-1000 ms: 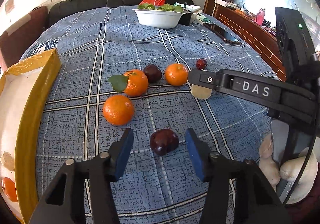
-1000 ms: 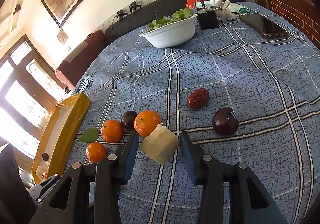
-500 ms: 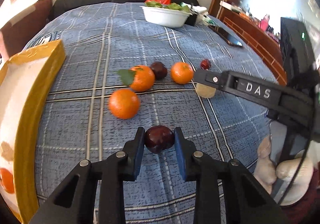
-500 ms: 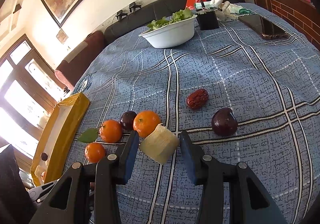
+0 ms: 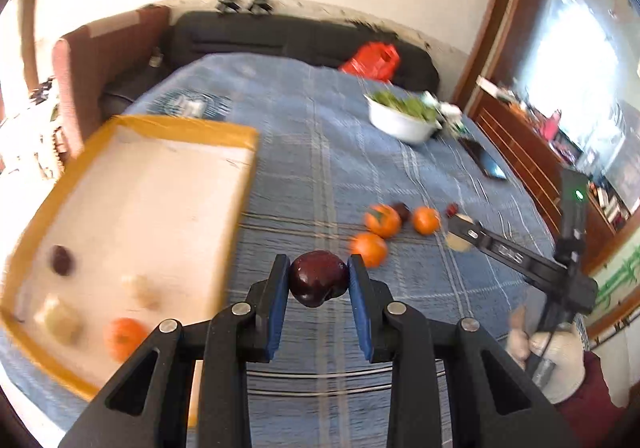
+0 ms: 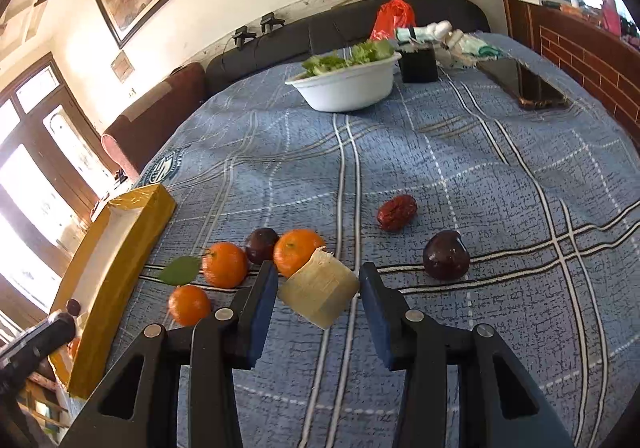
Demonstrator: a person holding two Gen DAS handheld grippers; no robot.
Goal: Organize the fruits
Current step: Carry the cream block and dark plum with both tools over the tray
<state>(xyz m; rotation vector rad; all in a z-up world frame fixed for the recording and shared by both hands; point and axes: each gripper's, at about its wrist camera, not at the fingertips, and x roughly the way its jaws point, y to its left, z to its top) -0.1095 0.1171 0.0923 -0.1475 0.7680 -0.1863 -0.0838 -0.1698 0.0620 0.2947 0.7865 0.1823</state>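
Note:
In the left wrist view my left gripper (image 5: 318,275) is shut on a dark red plum (image 5: 316,282), lifted above the blue checked cloth beside the yellow box (image 5: 180,123). The box holds a plum (image 5: 61,260), an orange (image 5: 124,336) and pale pieces (image 5: 60,320). My right gripper (image 6: 318,282) is shut on a pale yellow chunk (image 6: 322,294), just in front of three oranges (image 6: 224,264) (image 6: 298,254) (image 6: 189,304). A dark plum (image 6: 261,244) sits among them. A red date (image 6: 397,212) and another plum (image 6: 446,260) lie to the right.
A white bowl of greens (image 6: 344,87) stands at the far side of the cloth, with a black box (image 6: 418,63) and a phone (image 6: 524,83) to its right. A dark sofa and a red bag (image 6: 394,17) lie behind. A gloved hand (image 5: 560,360) holds the right gripper.
My left gripper closed on the plum that lay on the cloth, then lifted it and swung left toward the yellow box. The right gripper kept still with its chunk.

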